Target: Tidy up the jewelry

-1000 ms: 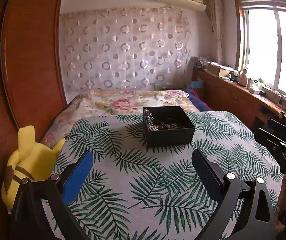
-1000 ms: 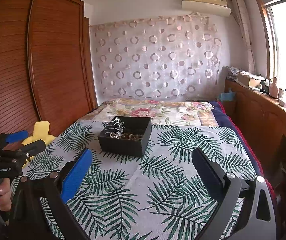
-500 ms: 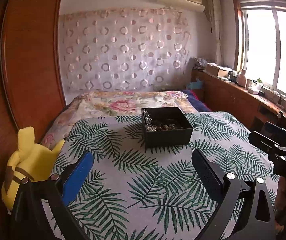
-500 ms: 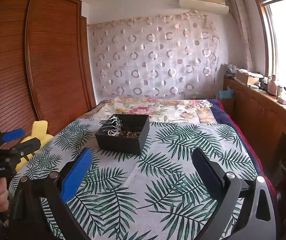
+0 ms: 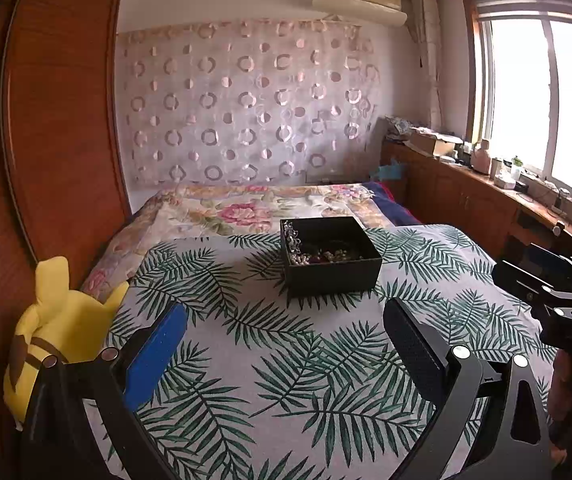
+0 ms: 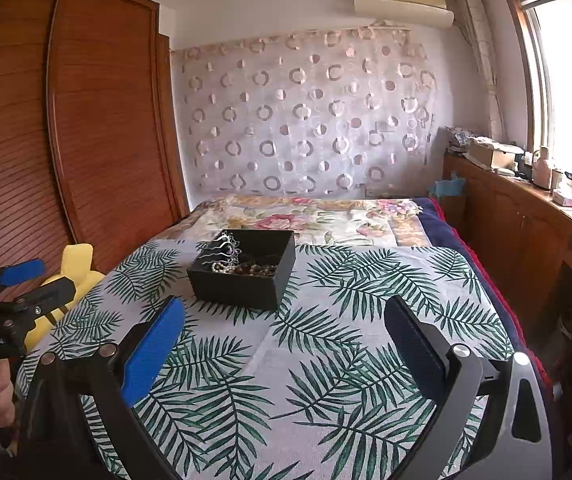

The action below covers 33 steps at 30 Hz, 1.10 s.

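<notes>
both grippers are held well short of the black box (image 5: 332, 258), which stands on the leaf-print cloth (image 5: 286, 360) over the bed. the left gripper (image 5: 281, 344) is spread wide and nothing is held in it; the right gripper (image 6: 283, 344) is the same. for a good approach, 1 gripper is probably best lowered from above, so the box is not pushed. in the box a tangle of jewelry (image 6: 233, 262) is seen: pearl strand, dark beads, and silver chains piled at the left wall.

"GenRobot.AI" (white lettering) marks the left claw (image 6: 29, 280).
</notes>
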### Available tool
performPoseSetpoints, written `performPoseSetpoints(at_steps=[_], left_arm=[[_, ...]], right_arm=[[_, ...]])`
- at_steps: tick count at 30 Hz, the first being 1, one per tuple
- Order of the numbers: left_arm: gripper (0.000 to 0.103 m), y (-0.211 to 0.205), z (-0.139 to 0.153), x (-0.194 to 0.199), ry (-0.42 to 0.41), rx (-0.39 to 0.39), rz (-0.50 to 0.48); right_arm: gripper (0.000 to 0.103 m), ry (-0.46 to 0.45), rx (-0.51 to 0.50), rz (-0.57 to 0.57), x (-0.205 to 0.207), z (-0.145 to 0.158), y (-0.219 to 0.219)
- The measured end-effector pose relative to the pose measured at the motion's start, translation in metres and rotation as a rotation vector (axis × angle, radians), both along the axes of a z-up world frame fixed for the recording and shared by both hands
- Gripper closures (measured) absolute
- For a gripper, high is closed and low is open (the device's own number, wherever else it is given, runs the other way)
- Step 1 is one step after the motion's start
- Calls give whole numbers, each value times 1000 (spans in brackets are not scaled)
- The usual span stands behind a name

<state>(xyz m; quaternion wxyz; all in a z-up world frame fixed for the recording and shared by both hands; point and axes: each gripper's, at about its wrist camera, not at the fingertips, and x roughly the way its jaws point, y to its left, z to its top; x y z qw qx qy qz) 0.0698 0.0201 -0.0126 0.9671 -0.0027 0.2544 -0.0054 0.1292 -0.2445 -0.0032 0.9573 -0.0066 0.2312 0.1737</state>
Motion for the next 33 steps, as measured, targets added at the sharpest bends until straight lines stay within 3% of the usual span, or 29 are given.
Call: performPoseSetpoints(at_steps=[33], left_arm=[[8,-3,-4,2,-4,4,-1]], right_arm=[[3,0,1,0,0,0,-1]])
